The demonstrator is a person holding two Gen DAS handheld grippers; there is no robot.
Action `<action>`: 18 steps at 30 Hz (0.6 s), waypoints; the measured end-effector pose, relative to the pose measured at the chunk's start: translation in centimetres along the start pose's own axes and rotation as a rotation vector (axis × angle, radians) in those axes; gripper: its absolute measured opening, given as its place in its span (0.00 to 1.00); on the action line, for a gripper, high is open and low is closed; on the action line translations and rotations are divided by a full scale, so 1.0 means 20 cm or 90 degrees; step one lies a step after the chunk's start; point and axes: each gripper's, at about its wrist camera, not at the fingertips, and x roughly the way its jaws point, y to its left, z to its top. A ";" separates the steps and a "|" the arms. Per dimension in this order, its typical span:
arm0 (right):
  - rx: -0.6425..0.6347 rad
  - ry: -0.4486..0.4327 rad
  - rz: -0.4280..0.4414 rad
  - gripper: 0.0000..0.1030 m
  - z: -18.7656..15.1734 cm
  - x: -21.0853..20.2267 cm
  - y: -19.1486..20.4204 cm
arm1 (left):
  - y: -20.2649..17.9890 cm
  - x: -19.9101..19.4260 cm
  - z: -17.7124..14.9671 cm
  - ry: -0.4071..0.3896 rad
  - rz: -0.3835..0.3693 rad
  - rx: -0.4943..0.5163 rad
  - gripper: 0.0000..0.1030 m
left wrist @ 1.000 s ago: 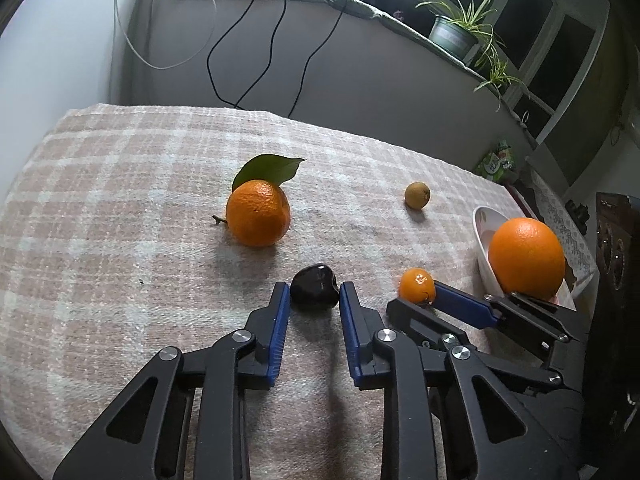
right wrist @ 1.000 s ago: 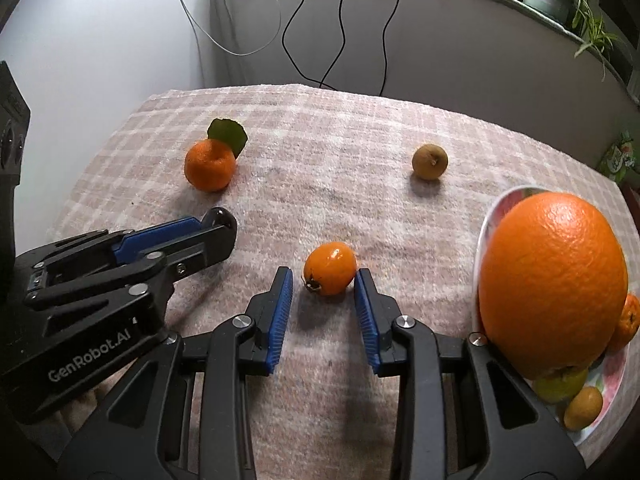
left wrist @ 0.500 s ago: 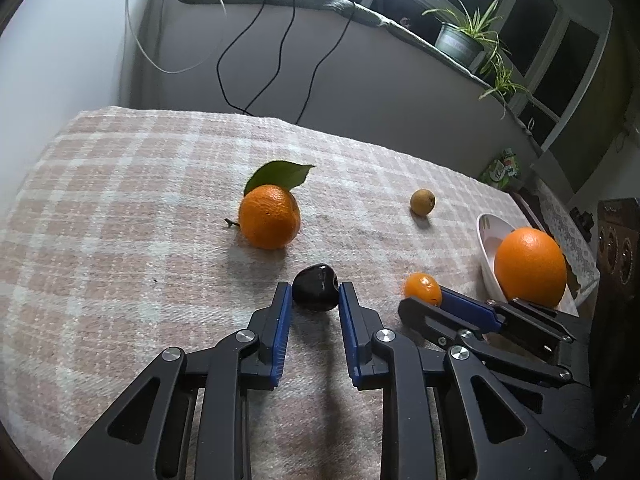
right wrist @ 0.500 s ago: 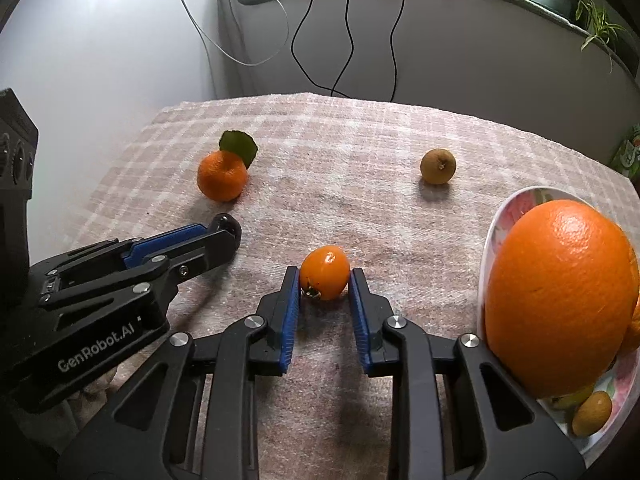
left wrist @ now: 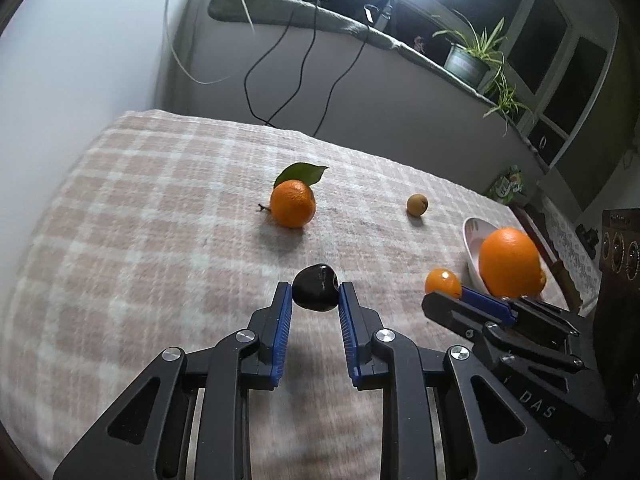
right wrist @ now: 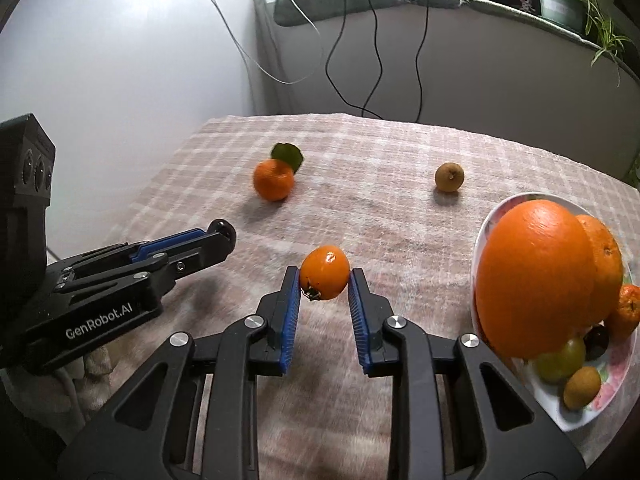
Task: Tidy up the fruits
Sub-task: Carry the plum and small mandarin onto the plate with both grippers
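While the left gripper (left wrist: 315, 294) is pinching a dark plum (left wrist: 316, 287), the right gripper (right wrist: 324, 278) is clamping a small orange fruit (right wrist: 325, 273). Both are hanging above the checked cloth (right wrist: 380, 220); the bowl (right wrist: 480, 240) is waiting at three o'clock, nearer the right gripper.

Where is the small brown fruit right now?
The small brown fruit lies alone on the checked cloth, beyond the plate, right of the leafy orange.

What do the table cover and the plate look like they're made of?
Table cover: looks like woven, slightly fuzzy fabric, pink and cream checks, matte with no shine. Plate: likely glazed ceramic, white and glossy with a pink flower print; plastic can't be ruled out.
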 end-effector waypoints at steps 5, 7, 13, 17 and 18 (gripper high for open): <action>-0.006 -0.013 0.018 0.24 -0.04 -0.10 -0.03 | -0.04 -0.08 -0.05 -0.010 0.000 -0.008 0.21; -0.012 -0.019 0.021 0.24 -0.06 -0.14 -0.05 | -0.08 -0.10 -0.07 -0.012 -0.002 -0.007 0.21; -0.019 -0.028 0.019 0.24 -0.13 -0.27 -0.14 | -0.18 -0.13 -0.11 -0.017 -0.012 0.003 0.21; 0.000 -0.036 0.024 0.24 -0.17 -0.36 -0.24 | -0.26 -0.13 -0.13 -0.013 -0.015 0.010 0.21; -0.003 -0.039 0.019 0.24 -0.19 -0.40 -0.27 | -0.29 -0.12 -0.14 -0.012 -0.019 0.010 0.21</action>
